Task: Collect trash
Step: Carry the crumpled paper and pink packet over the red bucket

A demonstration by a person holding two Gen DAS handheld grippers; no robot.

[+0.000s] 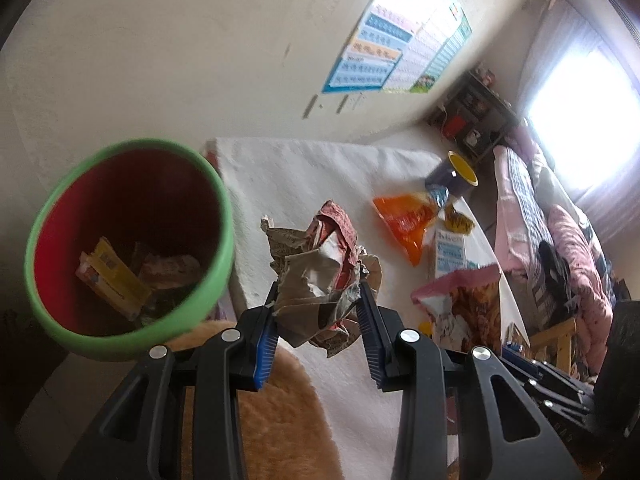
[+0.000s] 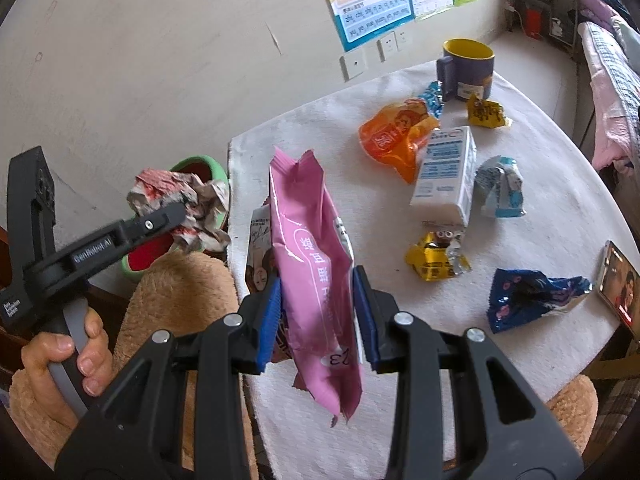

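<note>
The round table (image 2: 400,360), draped in a white cloth, serves as the landmark; it stands close to a cream wall bearing a chart poster (image 2: 368,4) and wall sockets (image 2: 354,65). Beyond its far right edge lie a bed with pink bedding (image 1: 560,248) and a dark shelf unit (image 1: 476,120) beside a bright window (image 1: 580,112).

Off the table's left edge sits the waste bin (image 1: 132,248), green-rimmed and red inside, already holding a yellow box and some wrappers. A tan fleece sleeve (image 2: 180,292) lies between the bin and the table's near edge.

The left gripper (image 1: 318,304) is clenched on a crumpled paper ball (image 1: 320,280), held above the table's left edge just beside the bin's rim. The right gripper (image 2: 316,300) is clamped around a pink snack bag (image 2: 312,264), upright over the table's near left part, with another printed packet (image 2: 260,256) tucked just behind it.

Still lying on the table: a white carton (image 2: 444,172) near the middle, an orange bag (image 2: 396,136) touching its far left corner, a purple mug with a yellow inside (image 2: 468,68) at the far edge, a dark blue wrapper (image 2: 532,296) at the near right, a pale blue wrapper (image 2: 500,188) right of the carton, a yellow wrapper (image 2: 436,256) just nearer than the carton, and another small yellow one (image 2: 486,112) near the mug. A phone (image 2: 618,284) rests at the right rim.
</note>
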